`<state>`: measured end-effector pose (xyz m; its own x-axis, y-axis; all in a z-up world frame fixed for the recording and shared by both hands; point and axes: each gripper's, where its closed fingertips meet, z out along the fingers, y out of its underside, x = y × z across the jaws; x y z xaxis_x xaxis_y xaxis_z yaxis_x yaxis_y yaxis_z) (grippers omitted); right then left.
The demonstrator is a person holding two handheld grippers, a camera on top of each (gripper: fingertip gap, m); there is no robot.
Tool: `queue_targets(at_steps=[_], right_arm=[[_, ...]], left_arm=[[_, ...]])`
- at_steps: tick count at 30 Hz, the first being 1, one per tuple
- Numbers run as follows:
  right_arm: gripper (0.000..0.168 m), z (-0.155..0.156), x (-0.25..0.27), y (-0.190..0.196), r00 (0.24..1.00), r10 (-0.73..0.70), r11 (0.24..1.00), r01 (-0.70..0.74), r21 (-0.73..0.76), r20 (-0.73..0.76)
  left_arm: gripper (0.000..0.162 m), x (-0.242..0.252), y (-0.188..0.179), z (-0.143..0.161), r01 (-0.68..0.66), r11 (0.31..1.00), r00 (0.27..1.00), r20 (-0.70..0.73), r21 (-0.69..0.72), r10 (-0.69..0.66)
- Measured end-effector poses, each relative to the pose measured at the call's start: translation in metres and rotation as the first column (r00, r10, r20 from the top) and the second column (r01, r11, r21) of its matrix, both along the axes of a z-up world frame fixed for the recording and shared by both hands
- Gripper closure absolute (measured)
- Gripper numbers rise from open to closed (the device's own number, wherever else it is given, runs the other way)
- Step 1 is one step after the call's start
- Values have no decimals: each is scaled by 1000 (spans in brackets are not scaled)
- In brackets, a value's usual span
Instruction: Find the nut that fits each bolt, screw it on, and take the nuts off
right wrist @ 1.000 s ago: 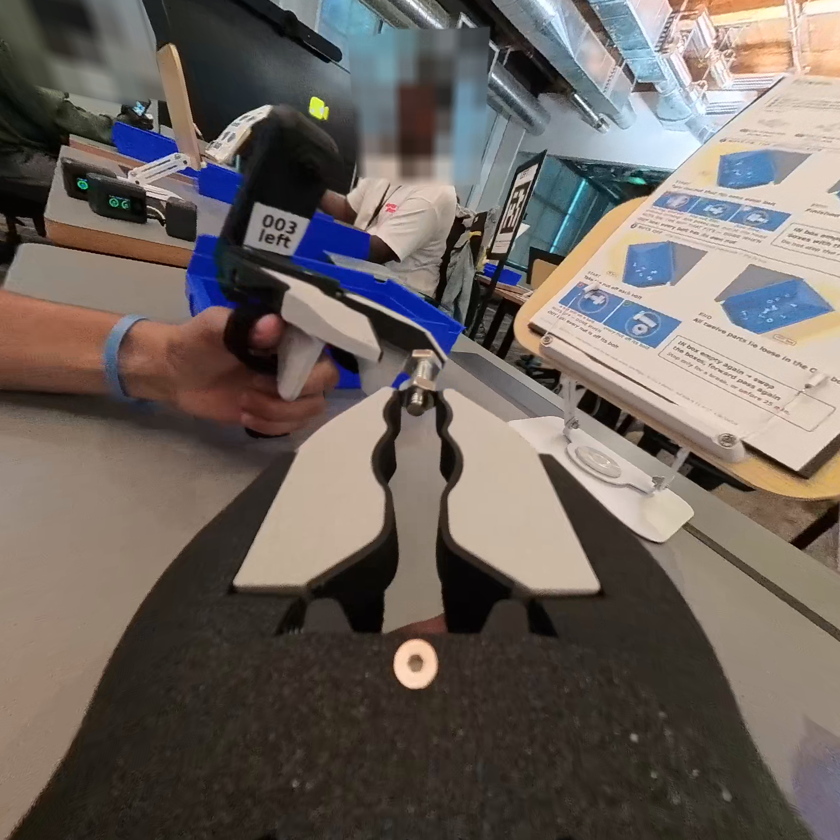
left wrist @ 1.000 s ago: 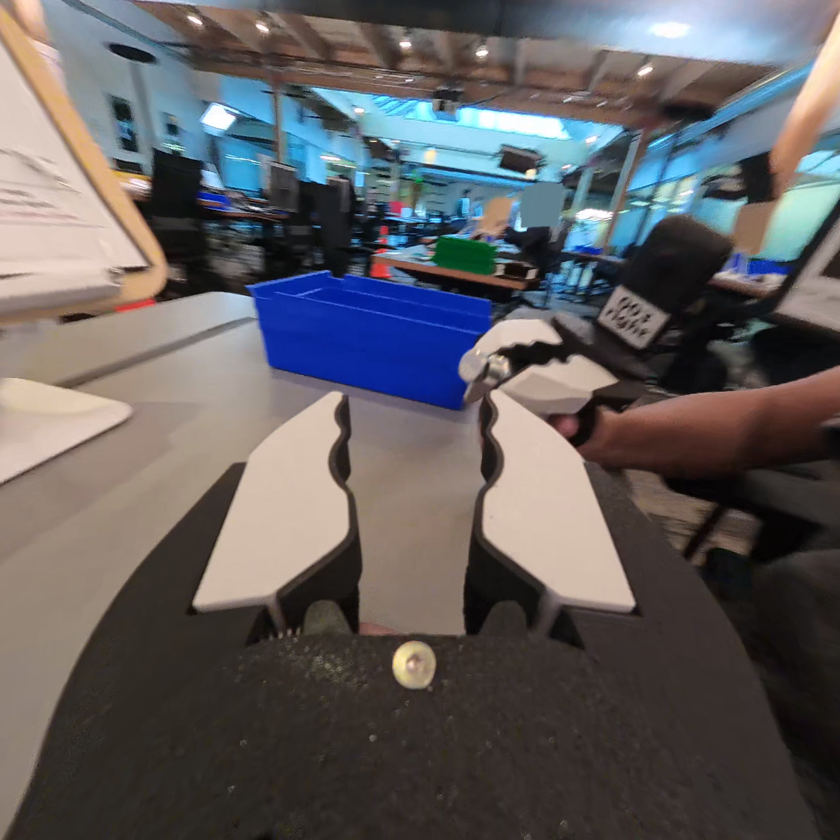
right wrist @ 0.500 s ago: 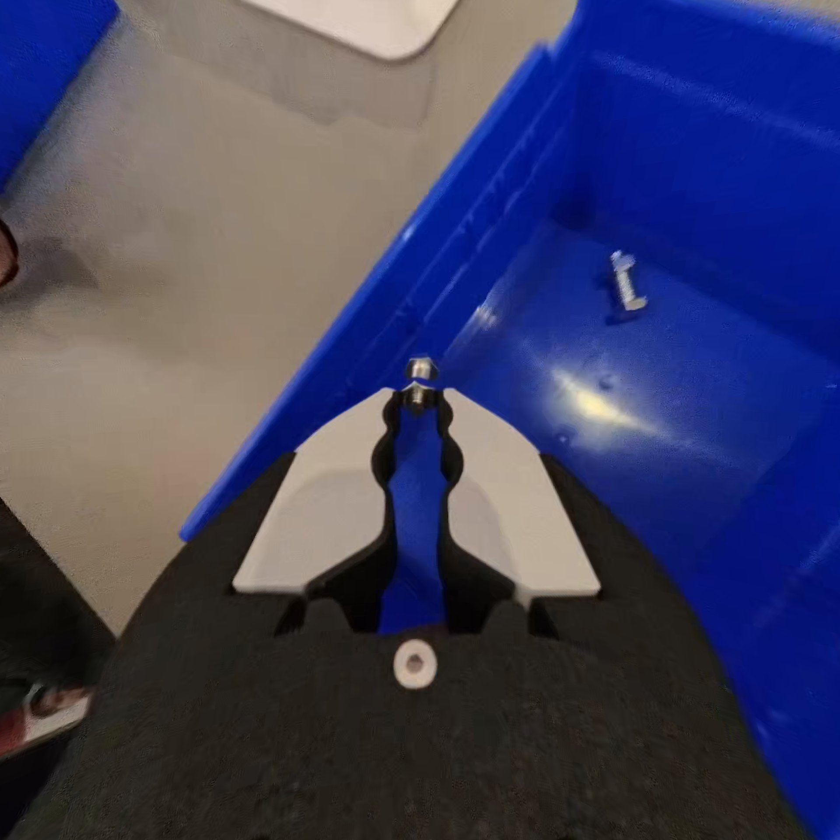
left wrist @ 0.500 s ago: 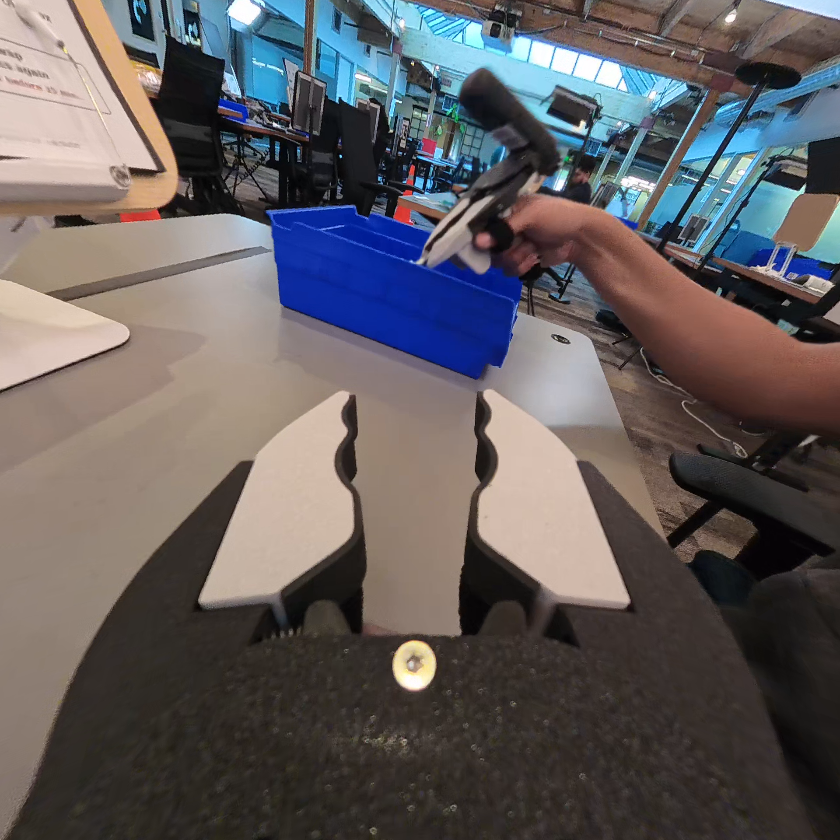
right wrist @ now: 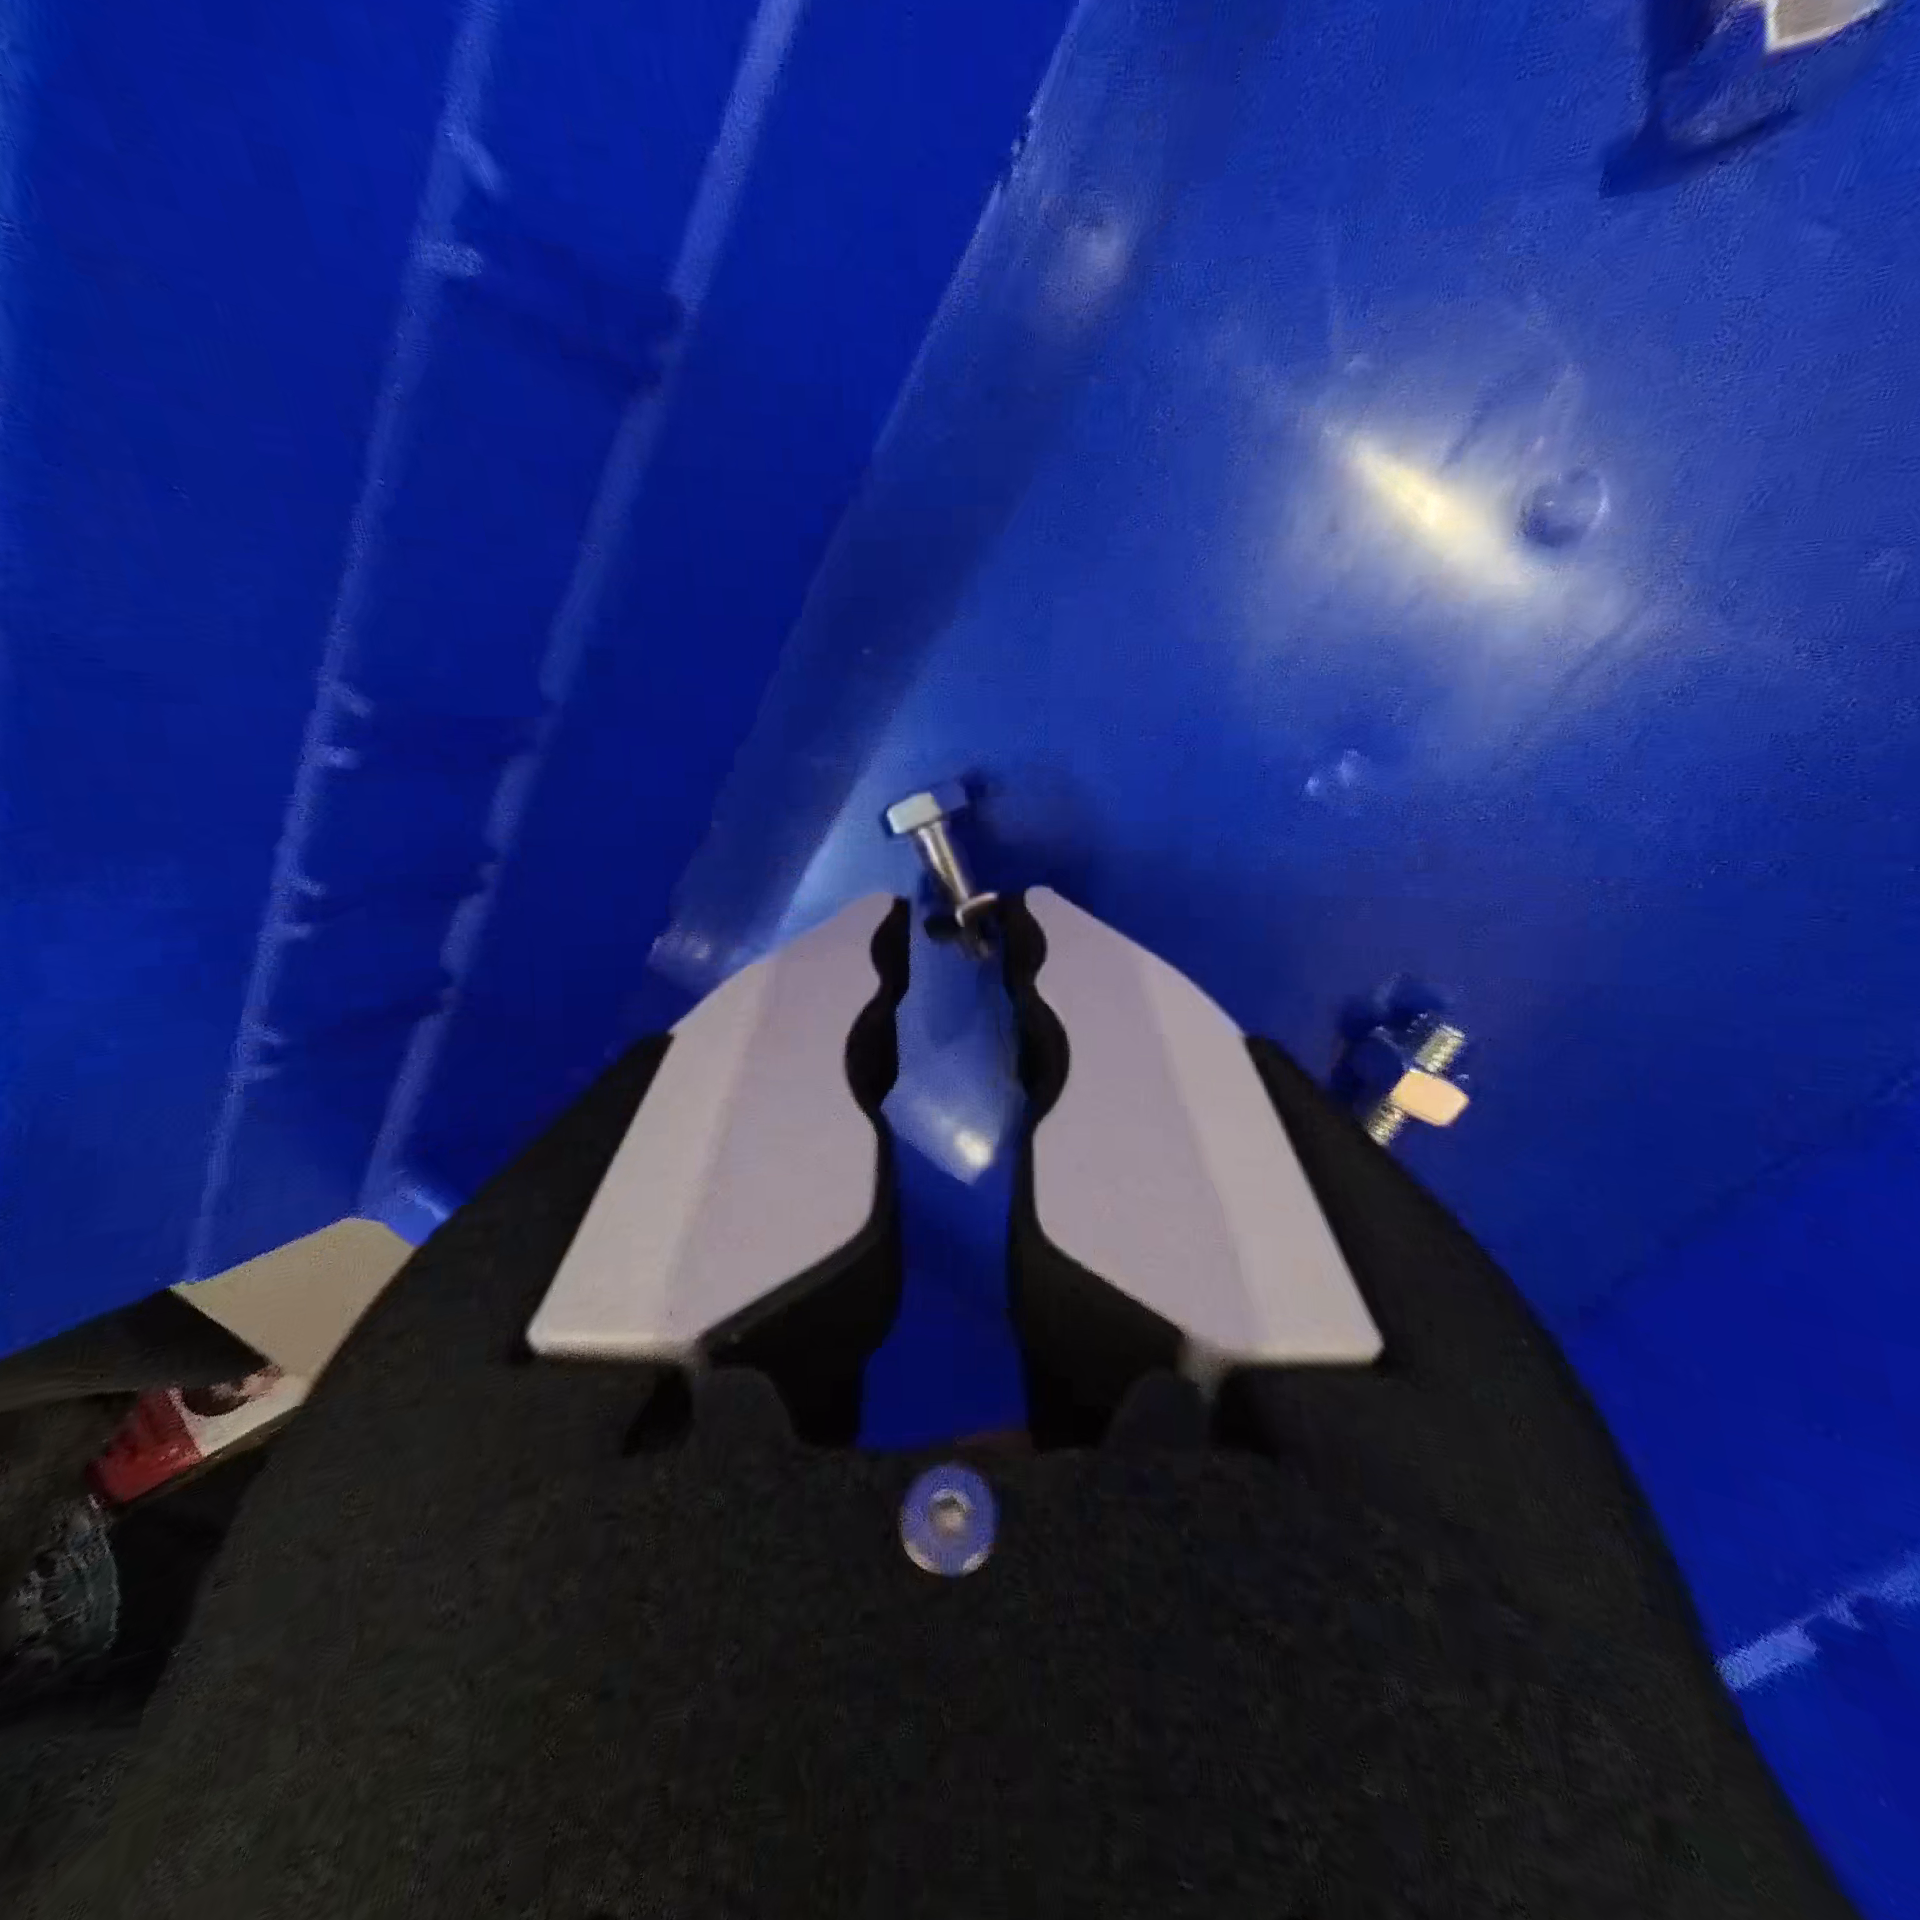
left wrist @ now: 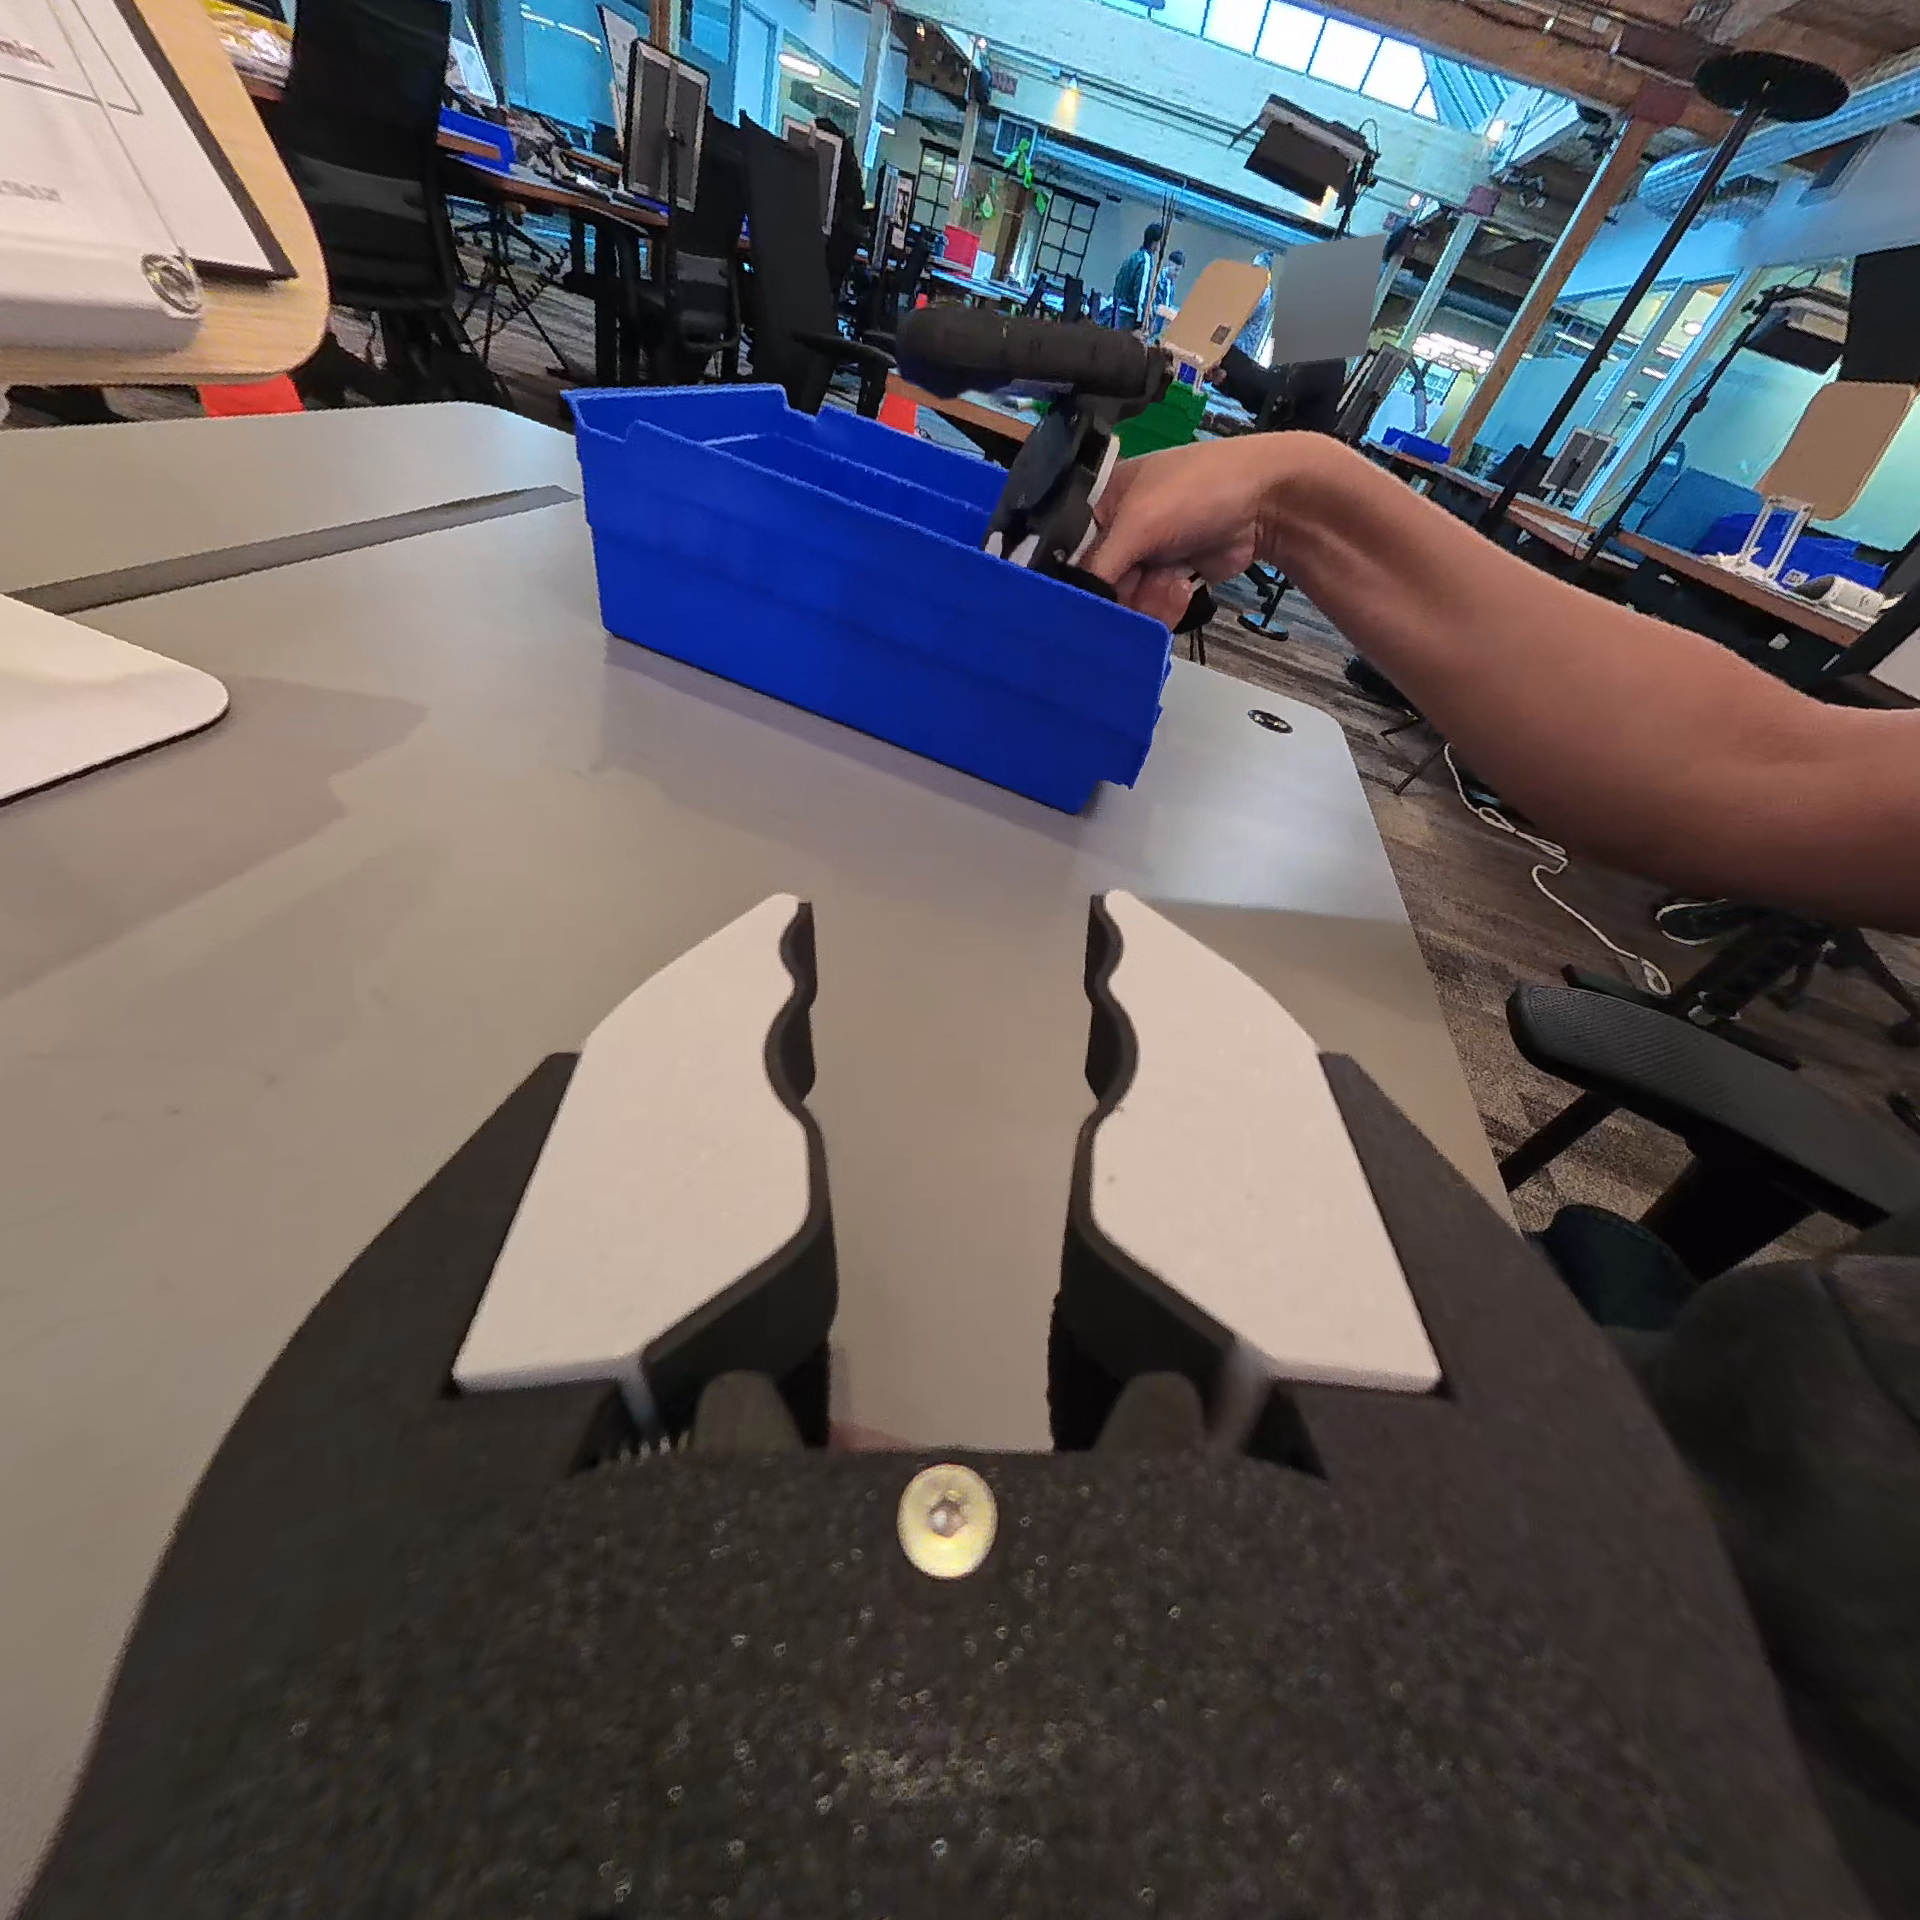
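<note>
My right gripper (right wrist: 958, 906) is down inside the blue bin (right wrist: 1351, 623), its jaws a narrow gap apart. A small silver bolt (right wrist: 935, 847) with a nut on its shaft sits between the fingertips. It is tilted, with its head against the bin floor. A second bolt with a nut (right wrist: 1413, 1081) lies on the bin floor to the right. In the left wrist view the right gripper (left wrist: 1044, 520) dips over the near wall of the bin (left wrist: 862, 582). My left gripper (left wrist: 945, 914) is open and empty over the grey table (left wrist: 416, 883).
A white stand base (left wrist: 83, 696) carries a wooden instruction board (left wrist: 208, 260) at the left. The table's right edge (left wrist: 1392, 883) drops to the floor, where an office chair (left wrist: 1714, 1101) stands. The person's forearm (left wrist: 1507, 644) reaches across to the bin. Another blurred metal part (right wrist: 1745, 62) lies farther in the bin. Some 30 cm of space lies between my two pairs of fingers.
The right gripper carried the bolt from in front of the left gripper over the bin and down to its floor, where the bolt now tilts. The left gripper stayed open.
</note>
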<state>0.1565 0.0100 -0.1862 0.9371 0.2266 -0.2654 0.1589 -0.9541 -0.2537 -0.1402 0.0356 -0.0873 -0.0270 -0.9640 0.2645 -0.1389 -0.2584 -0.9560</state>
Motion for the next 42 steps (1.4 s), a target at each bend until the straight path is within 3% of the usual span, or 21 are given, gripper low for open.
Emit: queue_targets(at_steps=[5, 8, 10, 11, 13, 14, 15, 16, 17, 18, 20, 23, 26, 30, 34, 38, 42], right_arm=[[145, 1, 6, -5, 1000, 6, 1000, -6, 15, 21], [141, 39, 11, 0, 995, -47, 984, 32, 173, 83], [135, 100, -13, 13, 994, -72, 876, 25, 482, 79], [135, 135, -36, 18, 997, -76, 764, 42, 644, 26], [136, 181, -108, 10, 985, 62, 577, 94, 811, -158], [138, 188, -149, 3, 954, 168, 535, 123, 836, -248], [144, 181, -193, -5, 899, 296, 550, 114, 827, -321], [139, 158, -233, -13, 850, 386, 614, 54, 788, -359], [135, 130, -259, -12, 843, 409, 661, -10, 750, -350], [133, 104, -275, -6, 863, 410, 668, -64, 741, -295], [133, 79, -285, 7, 909, 383, 599, -111, 793, -162], [142, 93, -273, 16, 943, 326, 419, -76, 905, -72], [141, 102, -258, 17, 958, 271, 336, 1, 942, -97], [142, 97, -243, 19, 978, 207, 284, -69, 956, 9], [146, 99, -246, 14, 975, 222, 286, -37, 958, -28], [146, 93, -246, 13, 977, 212, 288, -87, 954, 25], [147, 92, -250, 11, 975, 213, 272, -125, 954, 67]], left_arm=[[113, 2, -2, -4, 8, 1000, 1000, -17, 8, -7], [113, 1, 1, -5, -13, 1000, 1000, -22, 10, 13], [113, 1, 6, -8, -39, 999, 999, -30, 10, 39], [113, 1, 10, -10, -58, 998, 998, -37, 9, 58], [113, 1, 15, -16, -89, 996, 994, -63, 0, 89], [113, 2, 17, -18, -99, 995, 992, -78, -6, 98], [113, 2, 18, -21, -103, 995, 991, -90, -12, 101], [113, 3, 17, -21, -102, 995, 990, -96, -16, 100], [113, 3, 17, -22, -108, 994, 990, -98, -19, 106], [113, 2, 17, -22, -114, 993, 989, -97, -20, 111], [113, 2, 16, -22, -119, 993, 988, -97, -20, 117], [113, 2, 14, -25, -126, 992, 985, -119, -6, 124], [113, 6, 10, -31, -119, 992, 979, -164, 42, 124], [112, 12, 2, -43, -94, 986, 962, -242, 137, 126], [112, 16, -11, -45, -61, 986, 948, -299, 155, 105], [112, 6, -29, 4, -6, 988, 954, -296, 154, 52], [118, -57, -2, 73, -144, 967, 924, -320, 212, 208]])
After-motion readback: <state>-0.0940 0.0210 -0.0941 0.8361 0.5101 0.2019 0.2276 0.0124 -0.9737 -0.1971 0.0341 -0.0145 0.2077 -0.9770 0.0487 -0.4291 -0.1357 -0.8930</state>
